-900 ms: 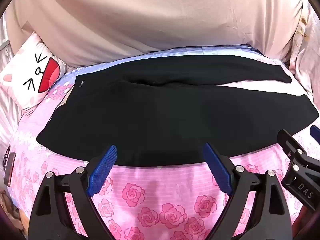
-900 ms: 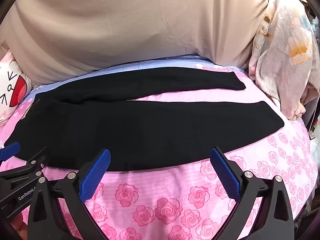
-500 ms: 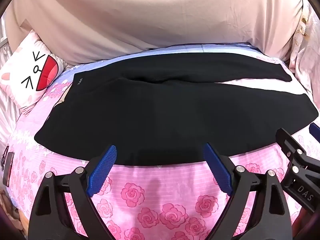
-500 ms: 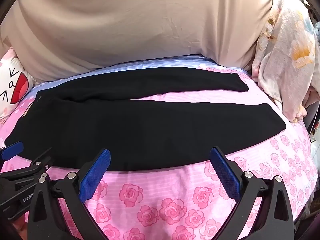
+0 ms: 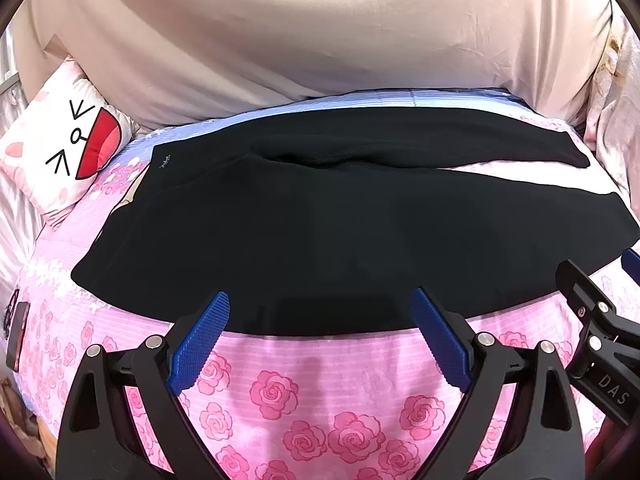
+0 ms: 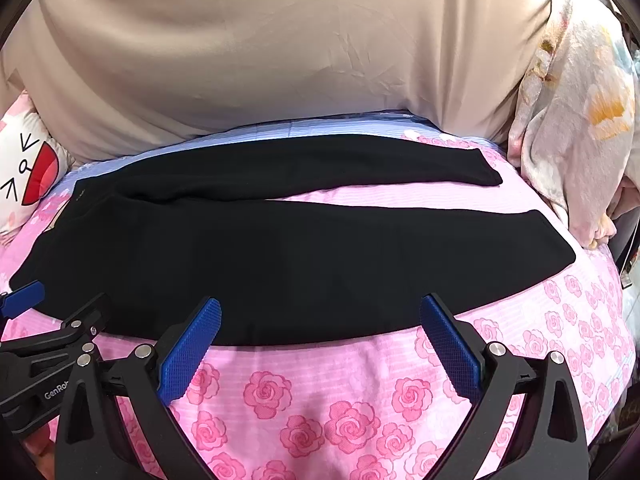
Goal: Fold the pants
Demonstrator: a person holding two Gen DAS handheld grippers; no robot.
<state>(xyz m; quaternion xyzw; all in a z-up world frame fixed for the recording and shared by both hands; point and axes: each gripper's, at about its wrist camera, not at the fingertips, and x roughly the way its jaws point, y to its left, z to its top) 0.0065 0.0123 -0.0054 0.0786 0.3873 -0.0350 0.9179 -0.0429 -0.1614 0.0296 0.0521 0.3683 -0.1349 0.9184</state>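
Note:
Black pants lie flat across the pink rose bedsheet, waistband at the left, two legs stretching right. They also show in the right wrist view, with the far leg's hem and the near leg's hem apart. My left gripper is open and empty, hovering over the pants' near edge. My right gripper is open and empty over the same edge, further right. Each gripper shows at the side of the other's view: the right one, the left one.
A white cartoon-face pillow lies at the far left. A beige sheet hangs behind the bed. A floral quilt is bunched at the right. A dark phone-like object lies at the bed's left edge.
Both grippers have drifted slightly forward and down toward the pants' near edge. The pants have not moved. Both stay open.

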